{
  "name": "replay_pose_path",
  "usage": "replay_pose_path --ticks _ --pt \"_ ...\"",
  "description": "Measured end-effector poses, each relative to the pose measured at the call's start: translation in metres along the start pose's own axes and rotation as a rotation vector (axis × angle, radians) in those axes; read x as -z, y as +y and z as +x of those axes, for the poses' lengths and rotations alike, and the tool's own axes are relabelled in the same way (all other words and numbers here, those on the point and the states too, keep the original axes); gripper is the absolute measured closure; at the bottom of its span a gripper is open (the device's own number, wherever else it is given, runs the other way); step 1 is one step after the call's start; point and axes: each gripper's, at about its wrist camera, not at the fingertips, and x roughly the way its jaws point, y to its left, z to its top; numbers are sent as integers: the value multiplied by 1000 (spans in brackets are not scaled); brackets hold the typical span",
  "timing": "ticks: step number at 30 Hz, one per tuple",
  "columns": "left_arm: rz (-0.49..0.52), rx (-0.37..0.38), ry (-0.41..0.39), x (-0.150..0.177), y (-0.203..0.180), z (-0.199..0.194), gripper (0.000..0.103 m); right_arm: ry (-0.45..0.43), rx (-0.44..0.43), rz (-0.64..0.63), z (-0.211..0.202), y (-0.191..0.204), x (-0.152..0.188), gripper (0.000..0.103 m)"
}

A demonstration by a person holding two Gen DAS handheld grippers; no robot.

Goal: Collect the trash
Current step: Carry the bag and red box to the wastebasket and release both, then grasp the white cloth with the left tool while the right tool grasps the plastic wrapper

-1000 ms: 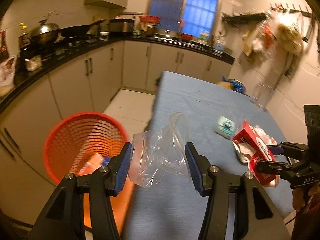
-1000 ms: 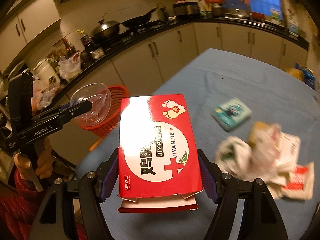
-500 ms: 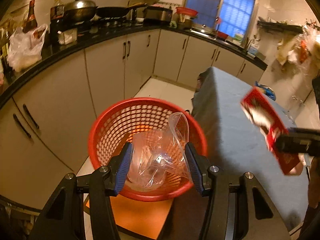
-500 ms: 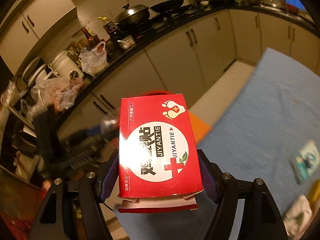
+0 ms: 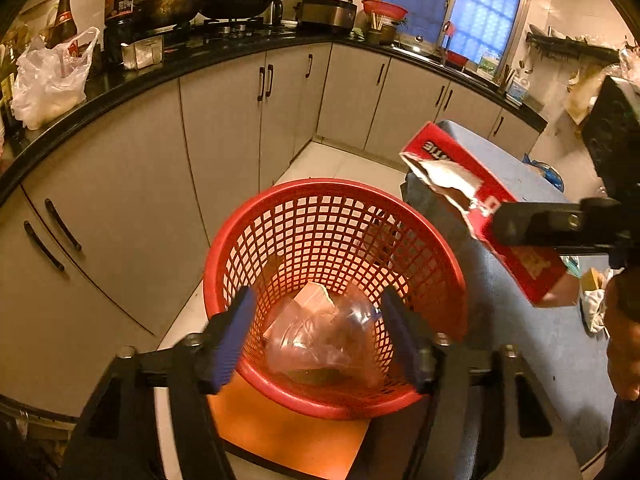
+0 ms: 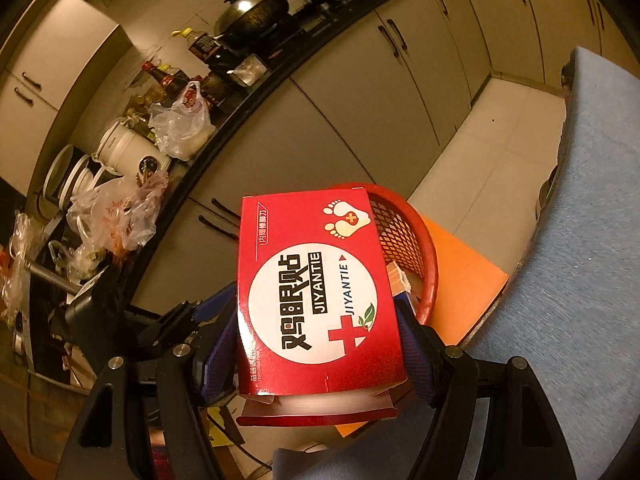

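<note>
Bag released into basket; box next in line.

The left gripper (image 5: 320,336) has just been opening: its blue pads stand clear of the crumpled clear plastic bag (image 5: 324,340), which a second ago was pinched between them over the table and now lies inside the round red mesh plastic basket (image 5: 280,232) at lower centre of the left view. That item counts as collected. The right gripper (image 6: 320,344) remains clenched on the flat red cardboard box with white foot logo (image 6: 316,292), now carried from the blue-covered table (image 6: 592,240) to the basket rim, at centre right of the left view. Its release probably follows.
</note>
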Motion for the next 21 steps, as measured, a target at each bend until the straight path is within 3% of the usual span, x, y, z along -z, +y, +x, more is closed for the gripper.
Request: replay_pose_path --ticks 14,21 --pt "-7 -25 -11 6 12 -9 37 39 25 31 35 -5 -8 23" --pt "-13 -18 -19 5 11 -12 37 23 18 32 25 -6 -2 23"
